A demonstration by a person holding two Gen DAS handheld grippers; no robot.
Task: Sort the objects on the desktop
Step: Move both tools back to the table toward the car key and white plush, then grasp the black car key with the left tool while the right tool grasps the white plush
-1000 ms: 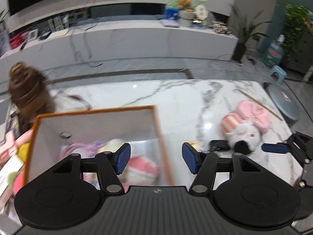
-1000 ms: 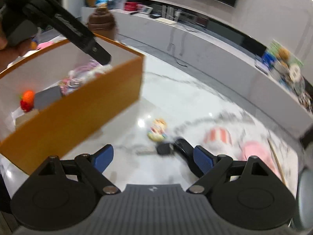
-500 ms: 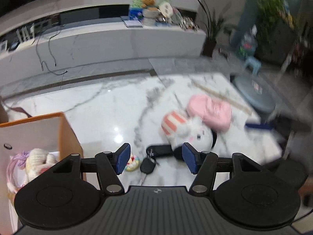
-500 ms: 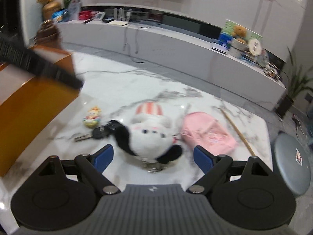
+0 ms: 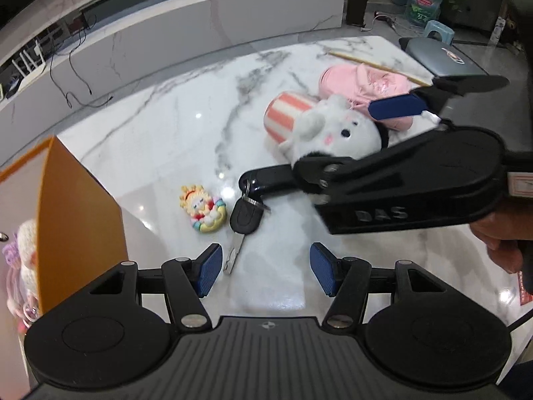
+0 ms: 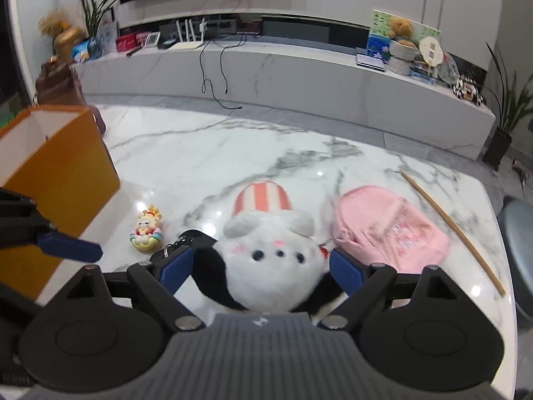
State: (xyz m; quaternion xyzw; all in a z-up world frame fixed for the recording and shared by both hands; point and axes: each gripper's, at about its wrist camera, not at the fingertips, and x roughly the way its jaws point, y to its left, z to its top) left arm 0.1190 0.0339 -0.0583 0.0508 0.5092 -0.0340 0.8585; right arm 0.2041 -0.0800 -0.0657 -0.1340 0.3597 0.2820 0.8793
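A white plush [image 6: 269, 266] with a striped hat lies on the marble table [image 6: 206, 153], and my right gripper [image 6: 261, 268] stands open astride it, one blue pad on each side. In the left wrist view the plush [image 5: 333, 130] shows between the right gripper's fingers [image 5: 396, 108]. My left gripper [image 5: 265, 271] is open and empty, low over a black car key [image 5: 246, 220] whose blade lies near the left pad. A small colourful figurine [image 5: 203, 211] lies beside the key. A pink backpack [image 6: 389, 230] rests right of the plush. The orange box [image 5: 76, 206] stands at the left.
Soft toys [image 5: 23, 250] lie in the box. A thin wooden stick [image 6: 449, 230] lies along the table's right edge, with a grey stool [image 5: 439, 56] beyond it. A brown object [image 6: 56, 83] stands behind the box. A hand [image 5: 503, 243] holds the right gripper.
Both grippers swung away from the orange box toward the loose objects and sank. The right one now has the plush between its jaws; the left came over the key.
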